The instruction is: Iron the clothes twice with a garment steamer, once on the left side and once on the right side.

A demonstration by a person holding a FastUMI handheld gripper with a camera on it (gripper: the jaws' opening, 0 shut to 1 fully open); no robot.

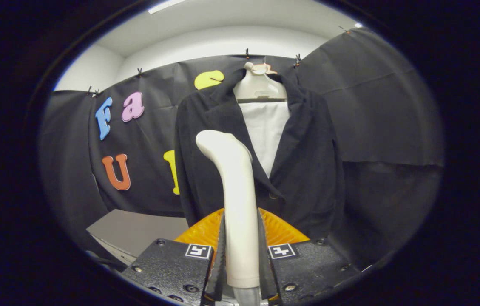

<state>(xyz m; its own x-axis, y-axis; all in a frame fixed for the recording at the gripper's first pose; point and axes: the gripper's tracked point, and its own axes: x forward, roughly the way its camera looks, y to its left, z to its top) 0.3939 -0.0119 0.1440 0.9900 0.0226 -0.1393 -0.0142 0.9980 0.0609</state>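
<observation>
The steamer point(233, 187) stands between the hand-held gripper point(241, 255) fingers, apparently just before the hanging jacket point(308, 170).

We are in a staged booth, a recording set-up more than a lived-in home. Black cloth point(376, 110) is clipped up as walls with small clips point(247, 52) along its top edge, and above it, toward 12 o'clock, we see a plain white wall point(222, 44) and ceiling with a strip light point(165, 6). A dark jacket point(308, 170) over a white shirt point(265, 131) hangs on a hanger point(259, 87) against the cloth. At 7 o'clock sits a bare grey tabletop point(133, 229).
</observation>
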